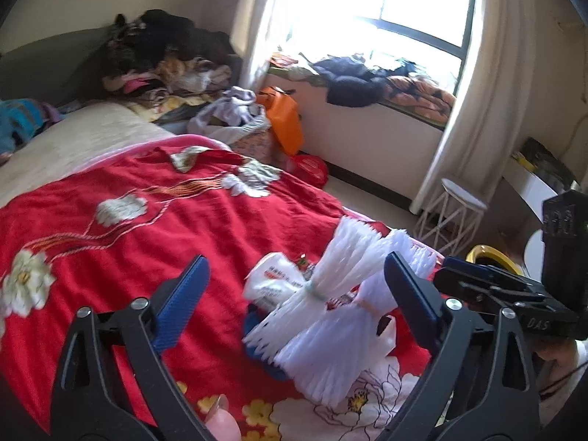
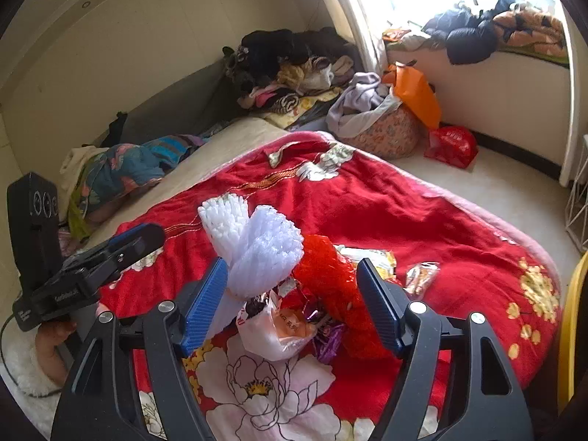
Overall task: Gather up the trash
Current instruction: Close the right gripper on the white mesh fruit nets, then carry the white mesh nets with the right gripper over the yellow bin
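Observation:
A heap of trash lies on the red flowered blanket (image 1: 128, 239) (image 2: 422, 213). It holds tied bundles of white foam netting (image 1: 330, 279) (image 2: 257, 242), a white plastic bag (image 1: 272, 279) (image 2: 275, 334), red mesh (image 2: 327, 275), a purple wrapper (image 2: 330, 338) and snack wrappers (image 2: 419, 275). My left gripper (image 1: 297, 290) stands open around the foam bundles and bag, its pads apart from them. My right gripper (image 2: 292, 305) is open over the bag and red mesh, with its left pad close against the foam. Each gripper shows in the other's view: the right (image 1: 455, 268), the left (image 2: 136, 239).
A cloth basket of clothes (image 2: 378, 128), an orange bag (image 2: 415, 92) and a red bag (image 2: 452, 145) stand on the floor past the bed. Clothes are piled at the bed's head (image 2: 294, 62) and on the window seat (image 1: 367, 84). A white wire stool (image 1: 455, 213) is at the right.

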Demonstrator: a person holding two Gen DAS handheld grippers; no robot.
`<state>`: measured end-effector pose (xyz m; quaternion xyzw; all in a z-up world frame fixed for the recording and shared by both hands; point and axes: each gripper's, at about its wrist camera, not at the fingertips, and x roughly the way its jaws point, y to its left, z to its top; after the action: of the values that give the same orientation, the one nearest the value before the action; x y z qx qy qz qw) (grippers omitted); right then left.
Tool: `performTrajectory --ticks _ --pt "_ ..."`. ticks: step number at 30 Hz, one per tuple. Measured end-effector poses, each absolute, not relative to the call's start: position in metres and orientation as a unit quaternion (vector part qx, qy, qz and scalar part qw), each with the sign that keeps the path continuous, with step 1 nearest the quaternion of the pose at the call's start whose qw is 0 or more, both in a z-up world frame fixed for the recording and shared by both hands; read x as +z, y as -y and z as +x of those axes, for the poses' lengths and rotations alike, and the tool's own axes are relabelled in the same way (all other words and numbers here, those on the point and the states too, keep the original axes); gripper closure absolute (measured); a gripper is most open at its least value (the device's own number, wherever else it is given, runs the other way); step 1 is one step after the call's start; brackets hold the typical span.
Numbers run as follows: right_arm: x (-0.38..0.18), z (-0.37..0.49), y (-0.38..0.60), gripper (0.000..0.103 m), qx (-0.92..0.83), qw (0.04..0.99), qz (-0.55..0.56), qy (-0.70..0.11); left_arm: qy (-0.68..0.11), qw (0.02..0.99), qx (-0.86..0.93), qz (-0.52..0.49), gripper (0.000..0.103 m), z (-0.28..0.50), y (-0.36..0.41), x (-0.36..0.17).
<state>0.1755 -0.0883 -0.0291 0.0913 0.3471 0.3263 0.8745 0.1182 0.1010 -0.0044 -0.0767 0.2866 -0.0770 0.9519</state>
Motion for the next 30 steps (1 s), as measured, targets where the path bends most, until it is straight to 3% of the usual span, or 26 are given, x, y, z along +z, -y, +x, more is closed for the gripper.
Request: performTrajectory --ticks 6,8,12,17,30 --pt "-0.033 0.186 0.078 0.033 0.345 0.863 0.090 -0.358 -0.311 0.937 -0.135 -0.082 0.025 0.149 -0.093 -0.007" --pt "-0.034 0.186 0.074 0.038 0.355 0.860 0.083 -0.358 -0.318 0.934 -0.145 -0.081 0.034 0.155 -0.091 -0.009" --pt "-0.033 0.188 0.070 0.070 0.374 0.853 0.075 -0.356 -0.338 0.921 -0.170 -0.093 0.048 0.169 -0.087 -0.016" --pt "-0.029 0.177 0.070 0.084 0.378 0.860 0.054 -0.338 -0.344 0.916 -0.182 -0.100 0.089 0.171 -0.084 -0.018" --pt "0.001 0.150 0.100 0.089 0.368 0.879 0.081 -0.293 -0.306 0.938 -0.144 -0.074 0.094 0.147 -0.070 0.014"
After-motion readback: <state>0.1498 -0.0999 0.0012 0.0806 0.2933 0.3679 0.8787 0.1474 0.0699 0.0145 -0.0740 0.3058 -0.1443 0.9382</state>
